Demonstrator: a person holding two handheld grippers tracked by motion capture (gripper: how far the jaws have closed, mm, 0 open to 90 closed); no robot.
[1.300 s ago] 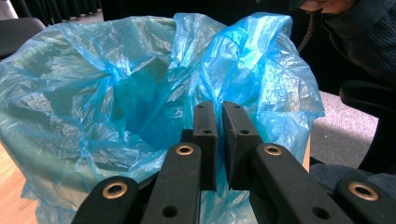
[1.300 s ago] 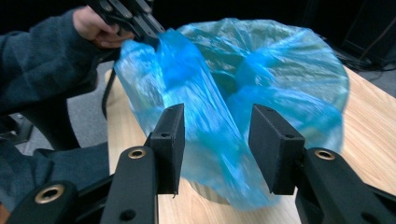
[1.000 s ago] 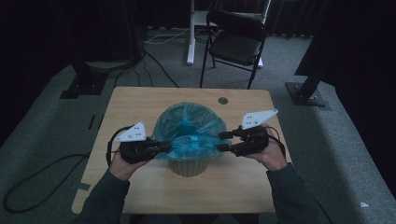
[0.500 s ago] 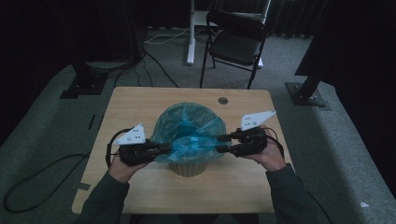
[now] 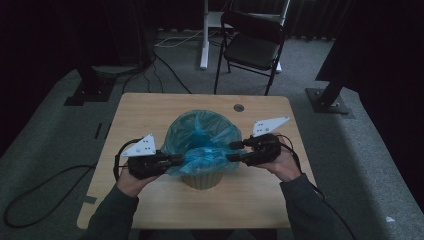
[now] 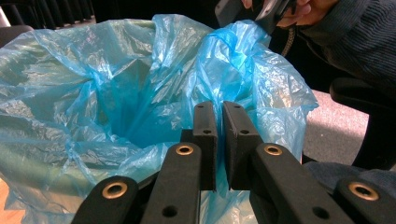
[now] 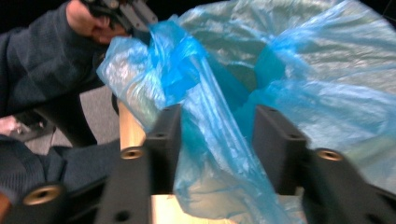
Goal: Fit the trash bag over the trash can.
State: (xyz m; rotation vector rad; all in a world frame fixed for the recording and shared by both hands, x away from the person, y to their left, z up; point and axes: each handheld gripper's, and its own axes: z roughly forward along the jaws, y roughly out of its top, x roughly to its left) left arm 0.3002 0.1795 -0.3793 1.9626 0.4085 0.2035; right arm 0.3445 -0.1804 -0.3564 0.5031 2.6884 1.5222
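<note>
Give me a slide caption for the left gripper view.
Left gripper pinches the blue bin liner at the bin's near edge.

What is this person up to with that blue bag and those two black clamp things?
A person seated at a wooden table is working a blue plastic bag that lines a small bin. The left gripper has its jaws pinched shut on a fold of the bag at the near edge. The right gripper has its jaws open, with a bunched strip of the bag lying between them, not yet clamped. The bag's mouth is open and crumpled over the bin's rim.
</note>
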